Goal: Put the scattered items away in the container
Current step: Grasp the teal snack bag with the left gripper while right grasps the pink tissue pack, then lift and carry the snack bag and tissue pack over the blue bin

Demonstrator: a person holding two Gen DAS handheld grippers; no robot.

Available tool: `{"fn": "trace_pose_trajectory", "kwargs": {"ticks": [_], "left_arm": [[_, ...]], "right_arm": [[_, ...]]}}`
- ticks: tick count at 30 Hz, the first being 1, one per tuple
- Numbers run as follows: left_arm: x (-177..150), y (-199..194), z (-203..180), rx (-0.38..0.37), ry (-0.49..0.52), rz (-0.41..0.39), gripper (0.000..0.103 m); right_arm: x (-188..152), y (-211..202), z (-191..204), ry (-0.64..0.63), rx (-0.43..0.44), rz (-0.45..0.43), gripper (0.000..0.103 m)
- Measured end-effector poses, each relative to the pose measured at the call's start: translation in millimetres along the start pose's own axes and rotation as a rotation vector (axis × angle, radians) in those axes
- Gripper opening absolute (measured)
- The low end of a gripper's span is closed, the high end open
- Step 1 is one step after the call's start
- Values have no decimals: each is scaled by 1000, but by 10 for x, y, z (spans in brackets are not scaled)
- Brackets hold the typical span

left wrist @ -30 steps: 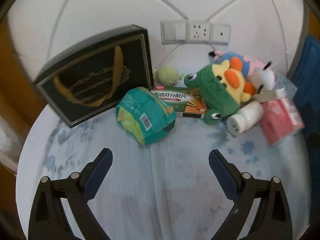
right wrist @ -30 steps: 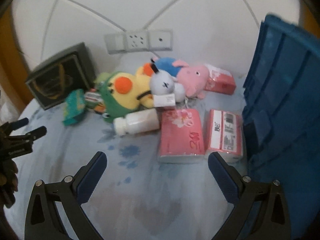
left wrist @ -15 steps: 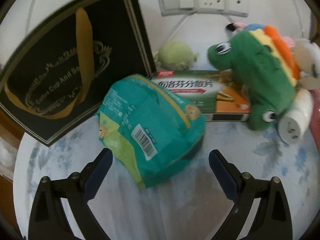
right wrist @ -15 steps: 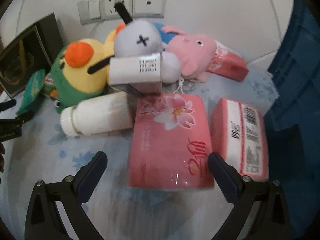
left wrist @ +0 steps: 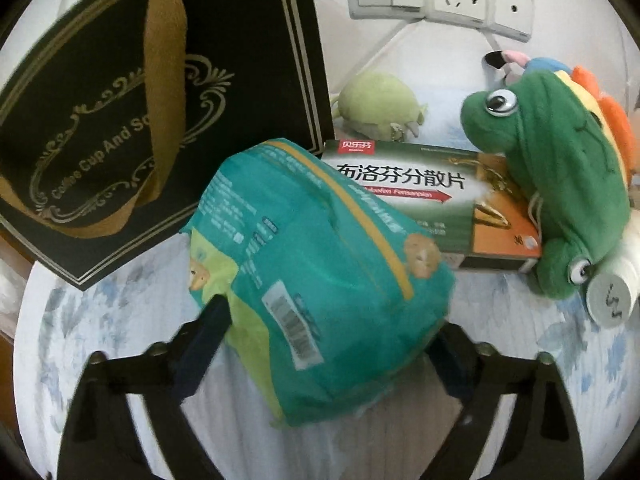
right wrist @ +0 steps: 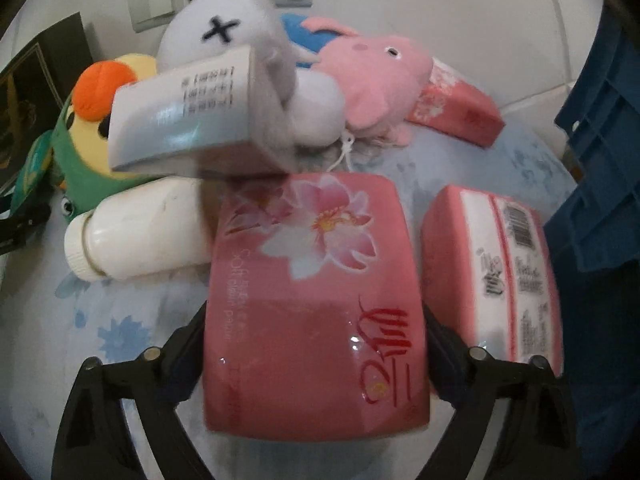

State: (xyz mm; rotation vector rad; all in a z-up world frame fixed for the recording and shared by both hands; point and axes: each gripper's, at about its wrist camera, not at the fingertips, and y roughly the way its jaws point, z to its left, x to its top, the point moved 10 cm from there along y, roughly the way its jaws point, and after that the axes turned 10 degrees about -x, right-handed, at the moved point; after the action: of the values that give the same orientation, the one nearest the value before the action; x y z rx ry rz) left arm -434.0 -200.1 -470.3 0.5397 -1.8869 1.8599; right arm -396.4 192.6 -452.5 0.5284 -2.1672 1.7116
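While the left tool (left wrist: pixel 328 336) straddles the teal pack (left wrist: pixel 320 280), its jaws have just been closing and sit against the pack's sides; whether they press I cannot tell. Behind the pack a black box (left wrist: pixel 140 112) leans, a medicine box (left wrist: pixel 432 200) lies just beside it, and a frog plush (left wrist: pixel 560 184) rests on that box's far end, with a small green plush (left wrist: pixel 380 108) further back. The right tool (right wrist: pixel 316 344) has the pink tissue pack (right wrist: pixel 316 300) between jaws that have just been closing, touching its sides. Crowding it are a white bottle (right wrist: pixel 140 236) to the left, a second tissue pack (right wrist: pixel 496 272) to the right, and a white carton (right wrist: pixel 188 116) with plush toys (right wrist: pixel 372 80) behind. At the right edge stands the blue crate (right wrist: pixel 600 140); its inside is hidden. Everything lies on a flowered sheet (right wrist: pixel 120 336).
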Motion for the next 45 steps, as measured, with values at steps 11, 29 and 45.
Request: {"fn": "trace_pose_trajectory", "kwargs": {"ticks": [11, 29, 45], "left_arm": [[-630, -565, -219, -32, 8, -5, 44], [-1709, -1733, -606, -90, 0, 77, 27], [-1782, -2999, -852, -132, 15, -12, 25]], "right_arm": [[-581, -381, 137, 38, 47, 69, 90], [-1772, -1594, 243, 10, 154, 149, 89], [-1742, -3065, 152, -11, 231, -27, 89]]}}
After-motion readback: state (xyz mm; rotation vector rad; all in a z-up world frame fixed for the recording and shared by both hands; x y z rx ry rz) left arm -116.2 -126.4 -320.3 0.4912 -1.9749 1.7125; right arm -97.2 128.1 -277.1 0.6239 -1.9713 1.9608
